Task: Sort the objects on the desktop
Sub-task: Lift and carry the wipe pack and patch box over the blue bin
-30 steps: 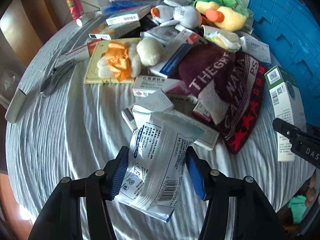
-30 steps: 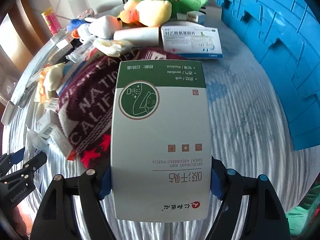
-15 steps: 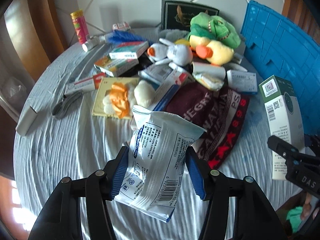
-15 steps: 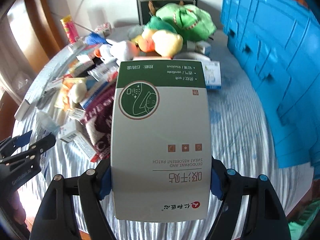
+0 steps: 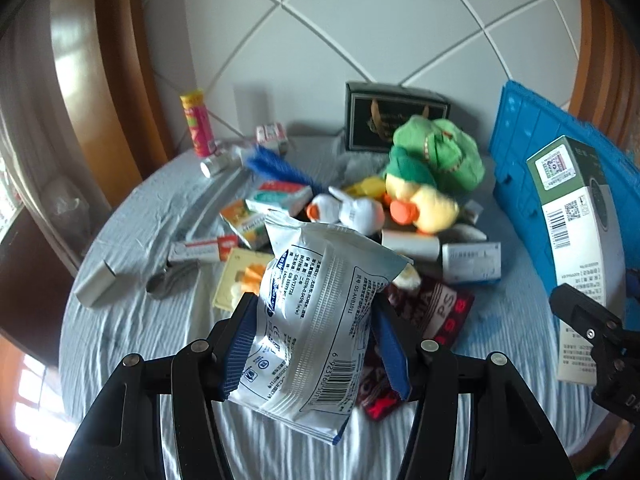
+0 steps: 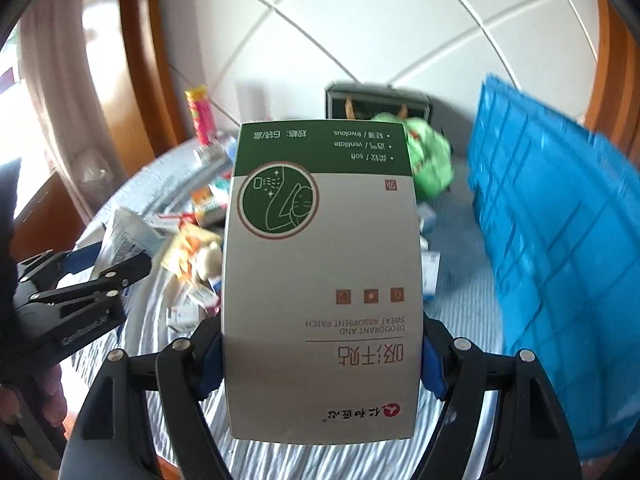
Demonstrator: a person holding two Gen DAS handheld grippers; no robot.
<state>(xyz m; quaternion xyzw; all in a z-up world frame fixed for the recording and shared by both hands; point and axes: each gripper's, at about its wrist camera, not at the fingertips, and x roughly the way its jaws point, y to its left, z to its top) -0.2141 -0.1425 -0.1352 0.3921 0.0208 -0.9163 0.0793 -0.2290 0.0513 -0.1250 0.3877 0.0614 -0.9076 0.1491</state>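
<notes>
Left tool [image 5: 314, 346]: clamped by both blue pads on a crinkled white plastic pouch with blue print and a barcode [image 5: 316, 320]; pouch held upright, lifted clear of the worktop.
Right tool [image 6: 322, 354]: closed on the lower sides of a flat white cardboard box with a green band and round green emblem [image 6: 322, 280]; box raised above the worktop, printed face toward the camera, text upside down.
Worktop [image 5: 132, 320]: round, covered in a pale blue-grey ribbed cloth, below both held items.
Far centre: green-and-yellow plush duck [image 5: 430, 176] in front of a dark rectangular box with gold print [image 5: 394, 114]; small white plush toy with an orange beak [image 5: 348, 210] just left of the duck.
Far left: pink-and-yellow tube [image 5: 197, 122] standing upright near the wall.
Middle: scattered small cartons; dark maroon cloth with white lettering [image 5: 432, 308] partly behind the pouch.
Right: blue plastic crate [image 6: 560, 240], at the worktop's right edge.
</notes>
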